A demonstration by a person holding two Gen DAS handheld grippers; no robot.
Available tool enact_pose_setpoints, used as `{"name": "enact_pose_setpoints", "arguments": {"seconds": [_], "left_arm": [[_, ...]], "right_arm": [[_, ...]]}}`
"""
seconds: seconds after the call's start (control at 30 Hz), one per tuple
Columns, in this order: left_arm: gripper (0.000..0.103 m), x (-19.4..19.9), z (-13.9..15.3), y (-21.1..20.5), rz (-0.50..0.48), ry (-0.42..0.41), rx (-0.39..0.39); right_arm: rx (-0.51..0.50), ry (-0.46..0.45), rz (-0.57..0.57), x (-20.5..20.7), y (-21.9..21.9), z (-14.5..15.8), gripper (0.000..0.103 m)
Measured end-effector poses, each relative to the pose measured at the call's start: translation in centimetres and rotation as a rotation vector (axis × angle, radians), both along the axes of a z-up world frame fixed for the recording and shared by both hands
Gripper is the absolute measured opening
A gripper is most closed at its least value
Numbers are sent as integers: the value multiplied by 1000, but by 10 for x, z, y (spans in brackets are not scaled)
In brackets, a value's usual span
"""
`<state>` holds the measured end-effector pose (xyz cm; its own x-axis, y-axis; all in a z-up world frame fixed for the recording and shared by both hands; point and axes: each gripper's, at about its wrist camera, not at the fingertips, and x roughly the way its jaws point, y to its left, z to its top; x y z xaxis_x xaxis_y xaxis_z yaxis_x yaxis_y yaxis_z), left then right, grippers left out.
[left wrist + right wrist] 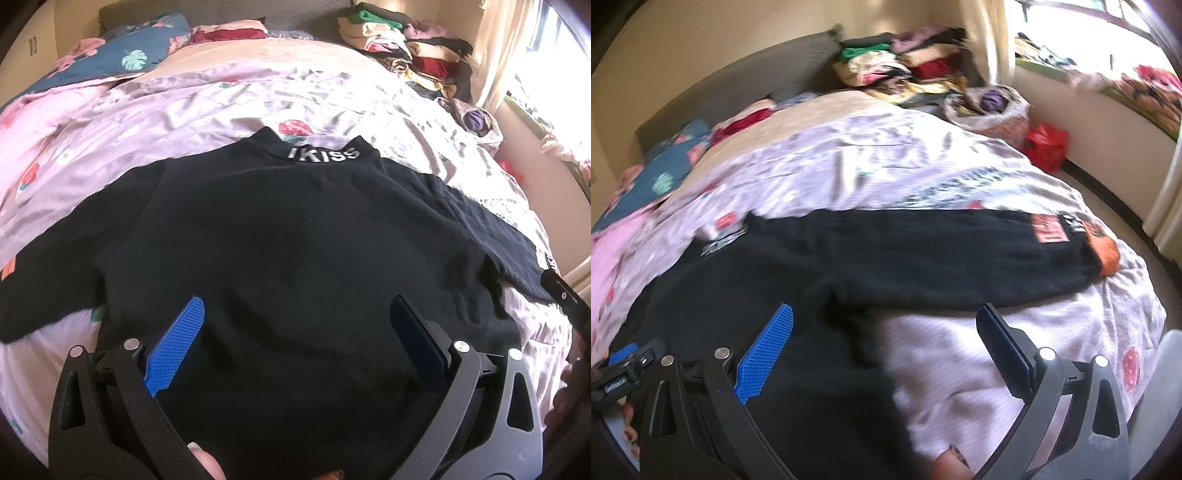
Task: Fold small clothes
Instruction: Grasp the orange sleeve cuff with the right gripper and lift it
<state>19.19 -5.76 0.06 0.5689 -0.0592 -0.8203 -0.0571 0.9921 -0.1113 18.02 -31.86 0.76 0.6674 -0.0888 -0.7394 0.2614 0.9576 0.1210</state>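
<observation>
A black long-sleeved top [288,236] lies spread flat on the bed, its collar with white lettering [323,153] at the far side. My left gripper [295,308] is open, just above the body of the top. My right gripper [886,314] is open too, over the top's right side edge, where black cloth meets sheet. The right sleeve [960,251] stretches to the right and ends in an orange cuff [1102,251]. The right gripper's body [565,295] shows at the left view's right edge, and the left gripper's side [624,365] shows at the right view's left edge.
The bed has a pale pink patterned sheet [177,122]. A blue floral pillow [122,59] lies at the head. A pile of clothes [406,48] sits at the far right corner. A bag of clothes [990,107] and a red bag [1045,146] stand on the floor by the window wall.
</observation>
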Motion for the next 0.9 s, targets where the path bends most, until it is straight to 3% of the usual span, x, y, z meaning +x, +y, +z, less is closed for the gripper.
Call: {"name": "enact_pose_setpoints", "arguments": {"seconds": [0.4,0.67,0.77,0.9], "left_arm": [[95,38,-9,-38,-60,28,31],[95,58,-18,-56,-62,49,41],[95,64,-20,-60,-60,55,37],[95,68,-22,-63,-54,60,33]], "right_arm": [[148,64,-313,4,-122,-34,99],[271,103,-431,10,-178,-61,99],[321,80,-462,14,-195,-67,98],[355,22,-516,19,-216,-70,72]]}}
